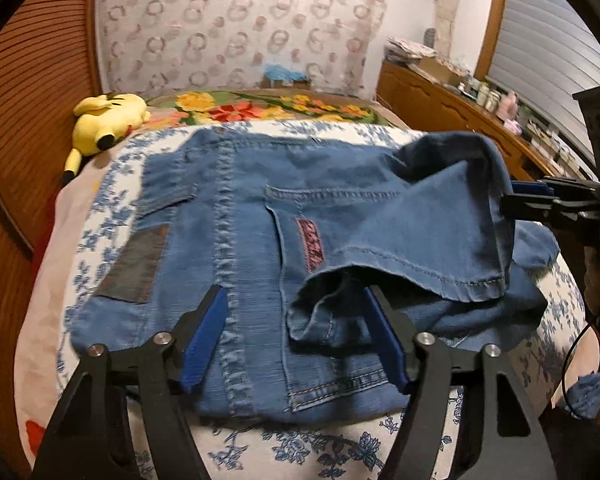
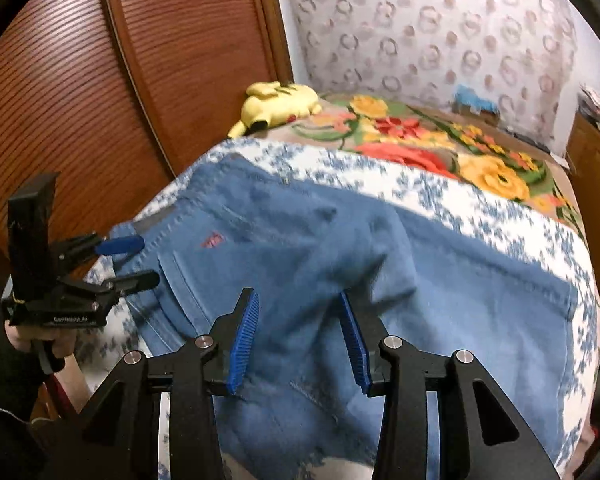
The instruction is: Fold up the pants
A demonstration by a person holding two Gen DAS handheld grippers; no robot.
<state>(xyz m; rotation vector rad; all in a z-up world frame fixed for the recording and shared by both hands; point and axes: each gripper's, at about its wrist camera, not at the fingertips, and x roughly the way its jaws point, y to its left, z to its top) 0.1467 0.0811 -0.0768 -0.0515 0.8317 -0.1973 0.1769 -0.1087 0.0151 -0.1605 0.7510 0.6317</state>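
There is one pair of blue jeans (image 1: pixel 236 216), one yellow plush toy (image 1: pixel 108 120) and two grippers, and the jeans lie on a bed (image 1: pixel 100 216) with a blue-and-white flower cover. The jeans are folded over, with the back pockets and a dark patch facing up and a crumpled leg end piled on top at one side. The left gripper (image 1: pixel 296 332) has its blue fingers wide apart over the jeans with nothing pinched, and the right gripper (image 2: pixel 300 340) has its fingers partly apart above the cloth, holding nothing.
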